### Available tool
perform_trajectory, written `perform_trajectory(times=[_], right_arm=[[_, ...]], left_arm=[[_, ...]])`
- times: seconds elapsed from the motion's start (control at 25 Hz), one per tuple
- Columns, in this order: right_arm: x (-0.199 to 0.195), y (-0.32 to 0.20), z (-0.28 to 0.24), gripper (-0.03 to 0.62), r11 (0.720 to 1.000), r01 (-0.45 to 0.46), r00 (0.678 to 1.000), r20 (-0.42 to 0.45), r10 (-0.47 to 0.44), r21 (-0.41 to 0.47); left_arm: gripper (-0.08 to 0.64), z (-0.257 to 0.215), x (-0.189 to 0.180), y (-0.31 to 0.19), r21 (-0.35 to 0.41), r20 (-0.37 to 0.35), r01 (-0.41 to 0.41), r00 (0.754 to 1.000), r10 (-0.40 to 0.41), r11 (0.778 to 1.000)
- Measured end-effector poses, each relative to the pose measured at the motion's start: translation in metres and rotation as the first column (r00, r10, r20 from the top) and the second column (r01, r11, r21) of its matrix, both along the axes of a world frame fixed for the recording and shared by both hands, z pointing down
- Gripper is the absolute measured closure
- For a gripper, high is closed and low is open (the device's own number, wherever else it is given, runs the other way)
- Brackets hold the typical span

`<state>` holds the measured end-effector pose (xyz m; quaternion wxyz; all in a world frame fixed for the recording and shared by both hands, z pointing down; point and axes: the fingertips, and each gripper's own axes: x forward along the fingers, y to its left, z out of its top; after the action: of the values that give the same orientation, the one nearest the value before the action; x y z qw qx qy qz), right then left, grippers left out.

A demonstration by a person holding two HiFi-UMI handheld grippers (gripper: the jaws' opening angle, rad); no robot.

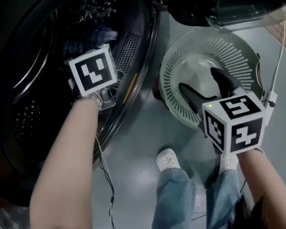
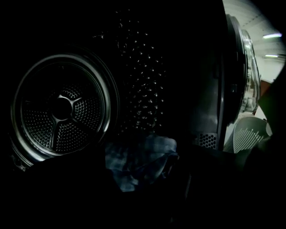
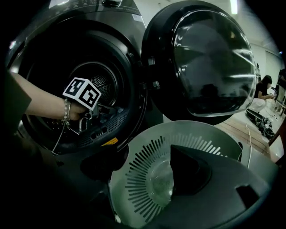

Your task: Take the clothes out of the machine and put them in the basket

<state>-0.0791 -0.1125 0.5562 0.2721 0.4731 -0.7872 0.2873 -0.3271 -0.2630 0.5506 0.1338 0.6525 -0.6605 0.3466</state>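
Your right tongs stand wide open above the basket, pointing down into it, with nothing between the jaws. The basket sits on the floor below the machine's open door, and nothing lies in it. Your left forearm is stretched into the drum, with the left tongs low by its front rim. It is too dark there to tell how those jaws stand. A blue checked cloth lies on the drum's bottom, just ahead of them.
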Motion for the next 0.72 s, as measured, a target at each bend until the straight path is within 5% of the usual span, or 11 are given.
perform_trajectory(times=[0.4, 0.72], right_arm=[[0.003, -0.012, 0.024, 0.236, 1.000, -0.004, 1.000, 0.002, 0.004, -0.018], [0.012, -0.018, 0.031, 0.239, 1.000, 0.010, 1.000, -0.024, -0.011, -0.027]], left_arm=[[-0.002, 0.058, -0.012, -0.026, -0.245, 0.030, -0.047, 0.998, 0.056, 0.968], [0.003, 0.074, -0.029, -0.038, -0.333, 0.204, 0.000, 0.976, 0.072, 0.943]])
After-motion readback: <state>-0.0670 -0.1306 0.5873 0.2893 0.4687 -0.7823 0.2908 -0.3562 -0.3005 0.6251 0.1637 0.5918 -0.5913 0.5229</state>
